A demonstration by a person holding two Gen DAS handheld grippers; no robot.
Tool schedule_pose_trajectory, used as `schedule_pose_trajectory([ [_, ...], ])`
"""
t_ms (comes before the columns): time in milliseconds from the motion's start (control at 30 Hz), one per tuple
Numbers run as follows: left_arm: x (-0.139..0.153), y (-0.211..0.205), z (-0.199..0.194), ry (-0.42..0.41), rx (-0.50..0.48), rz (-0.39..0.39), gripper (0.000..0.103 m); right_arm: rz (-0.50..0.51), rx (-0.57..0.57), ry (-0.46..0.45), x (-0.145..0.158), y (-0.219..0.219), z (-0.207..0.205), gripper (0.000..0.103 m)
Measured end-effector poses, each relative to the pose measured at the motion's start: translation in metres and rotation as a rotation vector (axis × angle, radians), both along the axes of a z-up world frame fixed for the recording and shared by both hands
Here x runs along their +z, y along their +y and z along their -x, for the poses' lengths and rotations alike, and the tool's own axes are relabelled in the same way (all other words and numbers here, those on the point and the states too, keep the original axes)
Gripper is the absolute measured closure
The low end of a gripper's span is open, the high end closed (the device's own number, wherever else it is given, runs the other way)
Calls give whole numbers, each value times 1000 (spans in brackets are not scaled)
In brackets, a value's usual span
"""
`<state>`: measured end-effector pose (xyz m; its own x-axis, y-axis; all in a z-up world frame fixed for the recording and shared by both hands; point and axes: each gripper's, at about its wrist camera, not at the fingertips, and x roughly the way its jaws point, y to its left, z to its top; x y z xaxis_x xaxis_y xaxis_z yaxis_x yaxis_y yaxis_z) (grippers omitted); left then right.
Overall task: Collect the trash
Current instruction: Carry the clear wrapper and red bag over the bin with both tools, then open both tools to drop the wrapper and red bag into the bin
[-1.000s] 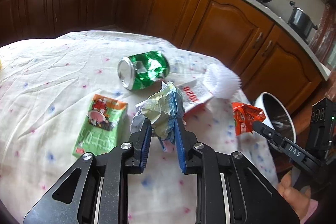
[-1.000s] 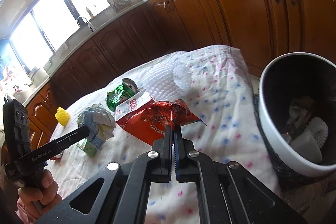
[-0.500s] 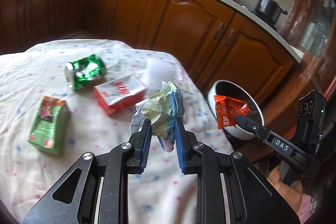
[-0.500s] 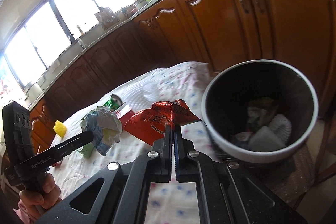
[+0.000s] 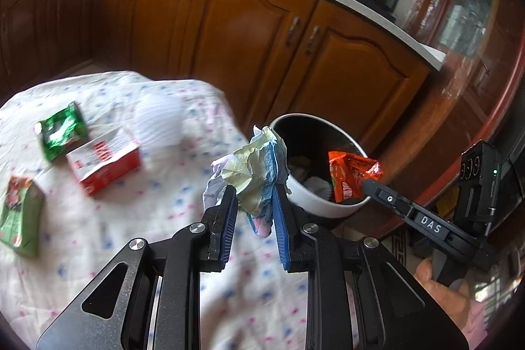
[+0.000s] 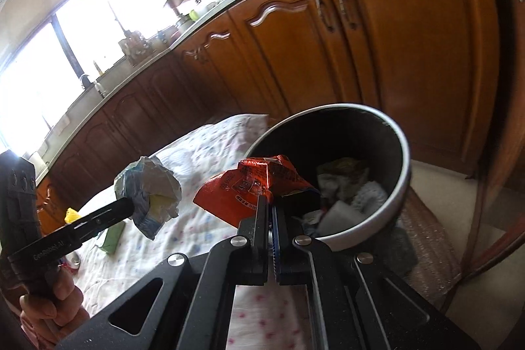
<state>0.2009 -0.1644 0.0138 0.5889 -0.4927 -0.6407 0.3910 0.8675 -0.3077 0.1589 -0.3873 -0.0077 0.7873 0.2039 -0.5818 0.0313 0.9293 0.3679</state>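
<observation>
Right gripper (image 6: 269, 202) is clamped tight on the orange snack wrapper (image 6: 252, 182), fingers nearly together on its lower edge. The wrapper hangs at the near rim of the trash bin (image 6: 398, 186), partly over the opening; in the left wrist view it sits in front of the bin mouth (image 5: 351, 176). Bin stands on the floor just off the table's far right edge. Release here looks likely to drop it in, though part of the wrapper may overhang the rim toward the table.

Left gripper (image 5: 252, 202) grips the crumpled paper wad (image 5: 252, 173), pads pressed on either side, wad sticking up above the fingertips. It hovers over the table's right edge (image 5: 229, 120), bin just beyond and to the right. So the right hand is nearer the bin and probably drops first; left needs to go further forward-right.

Still on the tablecloth: crushed green can (image 5: 60, 130), red-and-white carton (image 5: 105, 159), green packet (image 5: 19, 215), all well apart from both grippers, toward the table's left side.
</observation>
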Motion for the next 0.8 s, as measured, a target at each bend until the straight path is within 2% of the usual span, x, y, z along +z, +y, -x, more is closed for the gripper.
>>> schedule_pose_trajectory([
  [467, 1, -72, -24, 6, -116, -39, 83, 46, -59, 3, 3, -36, -18, 101],
  [800, -7, -99, -42, 20, -147, -67, 83, 63, -66, 33, -5, -45, -32, 101],
])
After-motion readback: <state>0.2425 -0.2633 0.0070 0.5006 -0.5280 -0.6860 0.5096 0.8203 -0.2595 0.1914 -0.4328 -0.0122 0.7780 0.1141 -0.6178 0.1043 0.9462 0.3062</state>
